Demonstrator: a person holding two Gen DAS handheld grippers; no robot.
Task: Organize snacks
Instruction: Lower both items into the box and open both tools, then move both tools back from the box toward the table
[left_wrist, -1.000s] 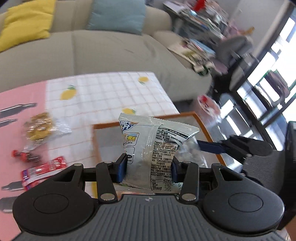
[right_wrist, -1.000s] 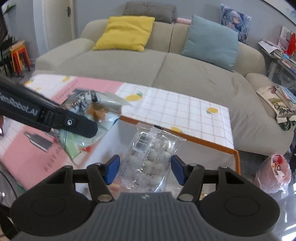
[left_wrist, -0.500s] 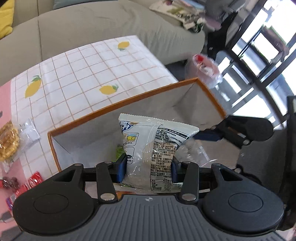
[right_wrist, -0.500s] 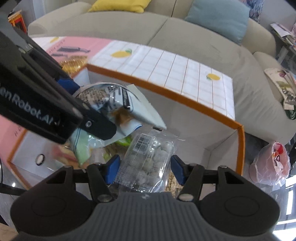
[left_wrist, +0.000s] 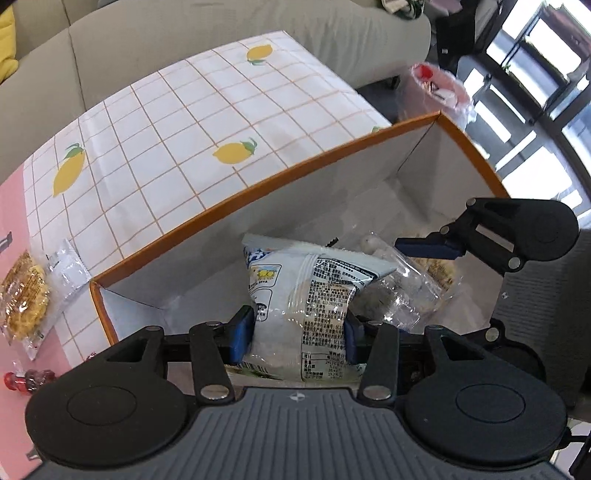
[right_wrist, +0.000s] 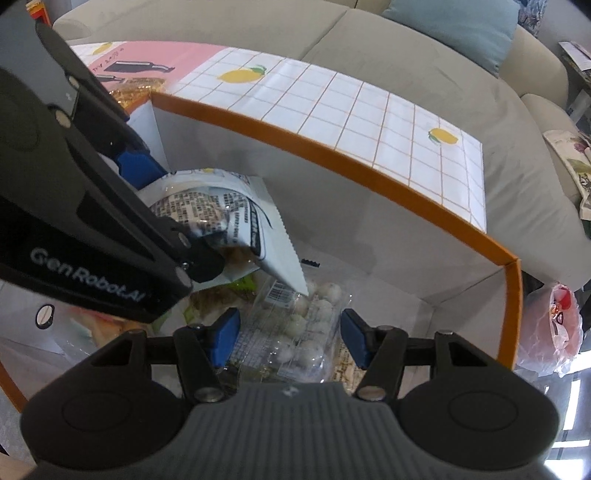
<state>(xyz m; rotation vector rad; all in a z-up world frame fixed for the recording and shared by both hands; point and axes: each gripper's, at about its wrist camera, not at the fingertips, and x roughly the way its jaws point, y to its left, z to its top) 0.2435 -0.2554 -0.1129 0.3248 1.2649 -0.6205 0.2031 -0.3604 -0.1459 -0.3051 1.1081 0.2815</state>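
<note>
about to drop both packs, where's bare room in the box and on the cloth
Bare box floor lies along the far wall toward the right corner. The near side is crowded with packets under the white snack bag and clear pack. The lemon tablecloth beyond the rim is free.

both wrist views close above box (left_wrist: 280, 177), overlapping

White lettering "GenRobot.AI" runs along the black arm of the left tool (right_wrist: 177, 206), at the left of the right wrist view. The white snack bag (left_wrist: 314, 295) carries dense black print and a barcode, too small to read.
</note>
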